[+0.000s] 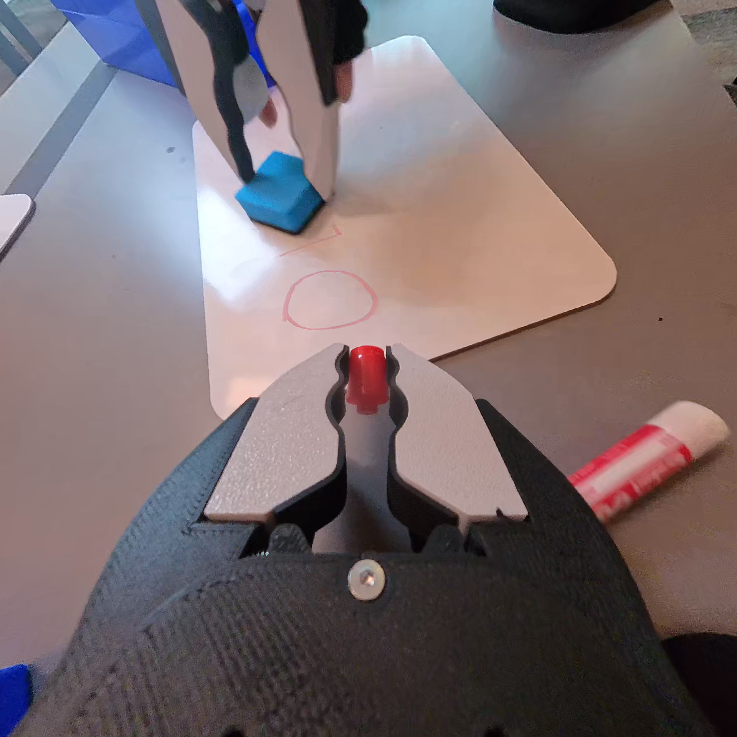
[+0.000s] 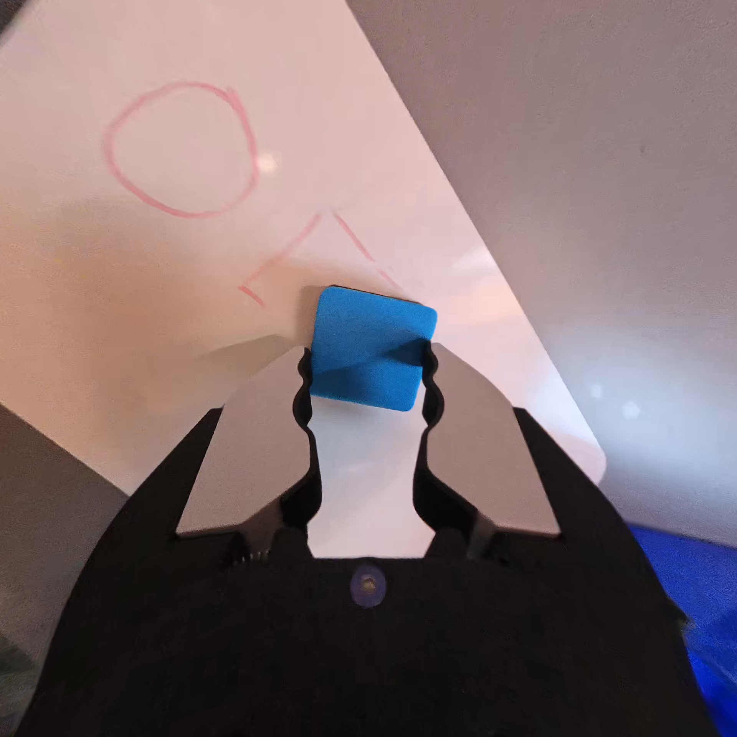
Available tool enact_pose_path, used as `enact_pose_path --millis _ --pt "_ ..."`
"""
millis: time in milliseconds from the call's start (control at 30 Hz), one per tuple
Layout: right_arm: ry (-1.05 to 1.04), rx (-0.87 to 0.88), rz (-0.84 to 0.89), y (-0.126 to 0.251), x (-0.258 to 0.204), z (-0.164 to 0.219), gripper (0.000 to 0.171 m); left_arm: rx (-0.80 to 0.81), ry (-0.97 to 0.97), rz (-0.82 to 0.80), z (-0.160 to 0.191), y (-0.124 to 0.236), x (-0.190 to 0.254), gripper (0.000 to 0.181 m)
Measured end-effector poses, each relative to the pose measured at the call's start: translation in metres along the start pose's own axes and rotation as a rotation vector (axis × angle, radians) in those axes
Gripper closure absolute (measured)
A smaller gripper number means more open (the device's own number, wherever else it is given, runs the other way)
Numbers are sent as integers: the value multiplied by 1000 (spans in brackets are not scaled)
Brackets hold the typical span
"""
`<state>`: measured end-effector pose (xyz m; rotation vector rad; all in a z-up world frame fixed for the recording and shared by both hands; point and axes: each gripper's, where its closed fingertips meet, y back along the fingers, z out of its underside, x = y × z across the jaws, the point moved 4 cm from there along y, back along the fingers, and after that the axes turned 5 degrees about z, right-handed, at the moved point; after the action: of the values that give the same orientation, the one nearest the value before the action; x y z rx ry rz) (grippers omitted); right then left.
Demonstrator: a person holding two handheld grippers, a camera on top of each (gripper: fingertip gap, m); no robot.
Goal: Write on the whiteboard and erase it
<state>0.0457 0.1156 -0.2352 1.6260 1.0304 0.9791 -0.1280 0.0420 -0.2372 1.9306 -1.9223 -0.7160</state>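
The right gripper (image 2: 365, 359) squeezes the eraser (image 2: 369, 347) by its sides; it looks soft and light. The left gripper (image 1: 367, 359) pinches the red cap (image 1: 366, 373).

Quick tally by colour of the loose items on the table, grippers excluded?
Blue: 1, the eraser held on the whiteboard by the right gripper.
Red: 1, the cap clamped in the left gripper.
Red and white: 1, the marker body lying on the table.
White: 1, the whiteboard.
Total: 4.
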Motion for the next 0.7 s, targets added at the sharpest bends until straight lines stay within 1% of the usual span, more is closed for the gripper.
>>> enact_pose_path --millis 67,133,167,200,267,300,367,433,467,533,600,633,700 --pt "123 14 -51 1 -34 -17 117 -6 -1 -4 1 0 0 164" --pt "212 -39 -70 5 -50 -12 117 -3 1 -8 0 1 -1 164" --pt "200 -69 -61 6 -43 -7 117 -4 2 -8 0 1 -1 164" --pt "161 -98 -18 4 -26 -3 117 -7 2 -8 1 0 -1 164" --pt "72 -86 2 -3 0 -12 117 -27 -5 -11 3 -2 0 164" --pt "67 -59 4 -6 1 -24 117 -38 -13 -13 4 -3 0 164" --pt "161 -6 -27 -8 -27 -46 117 -67 -27 -19 7 -4 0 164" --pt "272 -28 -54 -3 -55 -43 117 -87 -37 -18 10 -5 0 164" --pt "294 -47 -63 0 -58 -37 117 -86 -37 -16 10 -6 1 164" --pt "239 -90 -27 0 -39 -24 117 -90 -32 -9 10 -6 1 164" --pt "133 -84 1 -4 -13 -25 117 -95 -33 -8 10 -6 1 164" --pt "110 -63 4 -6 -12 -33 117 -97 -34 -10 10 -6 1 164" --pt "189 4 -25 -7 -40 -50 117 -107 -41 -19 11 -6 1 164"
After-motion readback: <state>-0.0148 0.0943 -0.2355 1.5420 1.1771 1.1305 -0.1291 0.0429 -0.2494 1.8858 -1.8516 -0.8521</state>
